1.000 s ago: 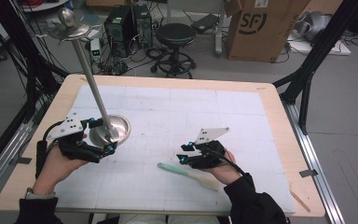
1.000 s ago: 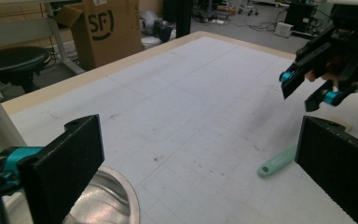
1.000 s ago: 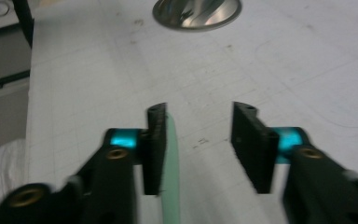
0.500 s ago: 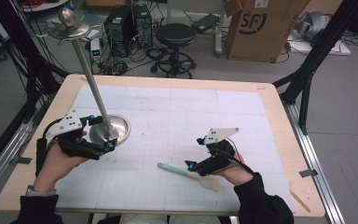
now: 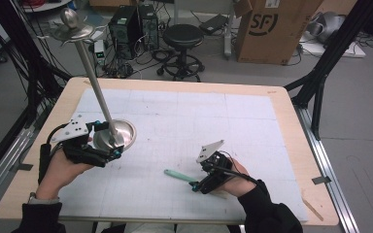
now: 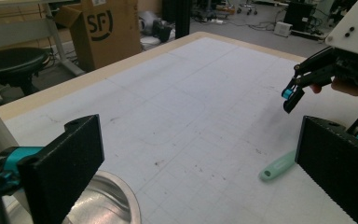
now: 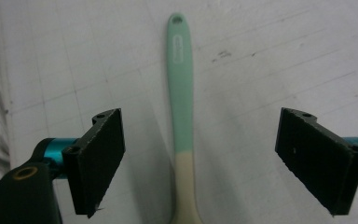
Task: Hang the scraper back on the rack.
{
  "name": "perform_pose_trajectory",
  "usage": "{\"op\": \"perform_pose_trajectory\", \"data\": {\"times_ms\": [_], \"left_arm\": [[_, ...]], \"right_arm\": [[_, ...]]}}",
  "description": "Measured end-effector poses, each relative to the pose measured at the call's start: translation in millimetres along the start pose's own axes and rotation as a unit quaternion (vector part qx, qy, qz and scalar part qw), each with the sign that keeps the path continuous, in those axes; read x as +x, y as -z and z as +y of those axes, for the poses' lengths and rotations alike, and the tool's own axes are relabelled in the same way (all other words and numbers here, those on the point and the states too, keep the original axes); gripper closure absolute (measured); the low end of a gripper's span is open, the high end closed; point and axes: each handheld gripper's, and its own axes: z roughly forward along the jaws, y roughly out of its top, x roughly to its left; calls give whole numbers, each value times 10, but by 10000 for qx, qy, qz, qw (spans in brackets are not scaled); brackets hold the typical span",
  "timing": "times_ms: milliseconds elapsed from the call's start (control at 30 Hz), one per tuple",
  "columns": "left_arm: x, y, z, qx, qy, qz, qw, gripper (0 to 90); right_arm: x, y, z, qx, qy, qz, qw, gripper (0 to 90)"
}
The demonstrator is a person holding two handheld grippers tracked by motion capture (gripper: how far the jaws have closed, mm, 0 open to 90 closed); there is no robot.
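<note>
A spatula (image 5: 177, 174) with a mint-green handle and a cream blade end lies flat on the white mat near the front edge. My right gripper (image 5: 197, 187) hangs low over it, open. Its jaws have just opened wide and closed back a little. The handle (image 7: 181, 84) runs between the pads (image 7: 98, 158) without touching them. At the left stands a metal stand (image 5: 93, 82) with a round dished base (image 5: 121, 132). My left gripper (image 5: 108, 141) is open at that base, whose rim (image 6: 102, 205) shows by the left pad. The left gripper view also shows the spatula (image 6: 277, 169) and the right gripper (image 6: 291, 95).
The table (image 5: 291, 121) has a wooden border around a white gridded mat. Behind its far edge stand a black stool (image 5: 182, 36), computer towers (image 5: 131, 22) and a cardboard box (image 5: 272, 29). Black frame legs (image 5: 320, 73) rise at the right.
The right hand shifted slightly right, then came back and sank lower over the spatula. The spatula, the left hand and the metal stand kept still.
</note>
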Motion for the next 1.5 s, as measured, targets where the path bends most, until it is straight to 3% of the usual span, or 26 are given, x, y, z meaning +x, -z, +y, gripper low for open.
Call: {"op": "perform_pose_trajectory", "data": {"times_ms": [133, 233, 267, 433, 633, 733, 967, 1133, 1267, 1500], "left_arm": [[6, 5, 0, -17, 14, 6, 10000, 17], [12, 6, -3, -7, 33, -12, 10000, 17], [8, 3, -3, -11, 38, -30, 10000, 17], [2, 2, -3, -6, 18, -20, 10000, 17], [8, 9, -3, -6, 17, -12, 10000, 17], [3, 2, -5, 12, 18, -16, 10000, 17], [2, 15, -10, 13, 20, 4, 10000, 17], [-6, 20, -12, 23, 0, -1, 10000, 17], [-8, 27, -10, 9, 10, 13, 10000, 17], [2, 16, -20, 32, 22, 30, 10000, 17]], "right_arm": [[12, -71, 42, 439, 156, 52, 9989, 214], [4, -96, 92, 796, 235, 6, 9965, 319], [4, -96, 92, 796, 235, 6, 9965, 319], [10, -143, 129, 1343, 245, 210, 9904, 462], [1, -119, 153, 1650, 169, 166, 9860, 580], [21, -118, 160, 1759, 237, 26, 9841, 633], [30, -117, 167, 1892, 225, -37, 9817, 750], [84, -119, 187, 2001, 492, -154, 9784, 802], [86, -104, 168, 1904, 521, -138, 9802, 803], [2, 63, 118, 1050, 405, -19, 9936, 803]]}}
